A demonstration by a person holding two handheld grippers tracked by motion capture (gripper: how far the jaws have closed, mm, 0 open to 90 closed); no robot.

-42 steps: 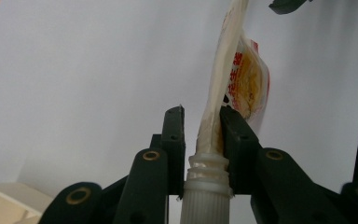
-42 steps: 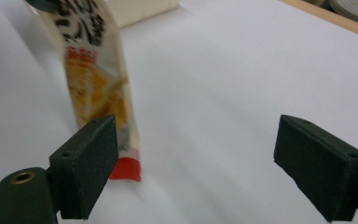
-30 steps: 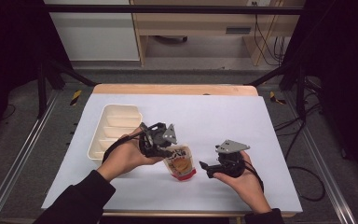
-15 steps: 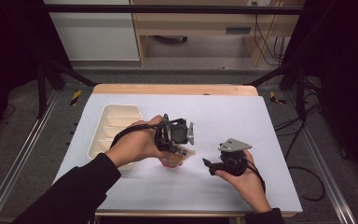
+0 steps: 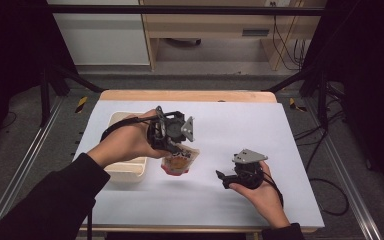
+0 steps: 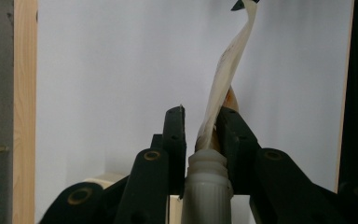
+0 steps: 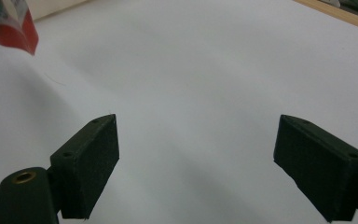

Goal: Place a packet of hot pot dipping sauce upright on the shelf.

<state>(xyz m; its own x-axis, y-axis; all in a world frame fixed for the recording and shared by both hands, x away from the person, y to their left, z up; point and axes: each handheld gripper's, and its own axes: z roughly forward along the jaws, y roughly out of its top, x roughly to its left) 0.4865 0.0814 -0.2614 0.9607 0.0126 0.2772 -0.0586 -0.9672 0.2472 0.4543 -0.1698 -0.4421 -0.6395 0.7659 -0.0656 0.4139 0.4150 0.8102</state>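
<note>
A clear pouch [image 5: 180, 163] with orange contents and a red bottom edge hangs above the white table top [image 5: 260, 125]. My left gripper [image 5: 175, 148] is shut on the pouch's top edge and points down. In the left gripper view the thin pouch [image 6: 228, 65] runs up from between the closed jaws of that gripper [image 6: 203, 126]. My right gripper [image 5: 223, 178] rests low on the table to the right of the pouch, open and holding nothing. In the right gripper view its jaws [image 7: 196, 149] stand wide apart over bare table, with the pouch's red corner [image 7: 11, 23] at the top left.
A cream compartment tray [image 5: 125, 173] sits on the table's left part, partly hidden under the left hand. The table's wooden far edge [image 5: 190, 95] runs along the back. Dark frame rails and floor surround the table.
The left gripper has risen with the pouch, lifting it off the table. The right gripper has stayed in place.
</note>
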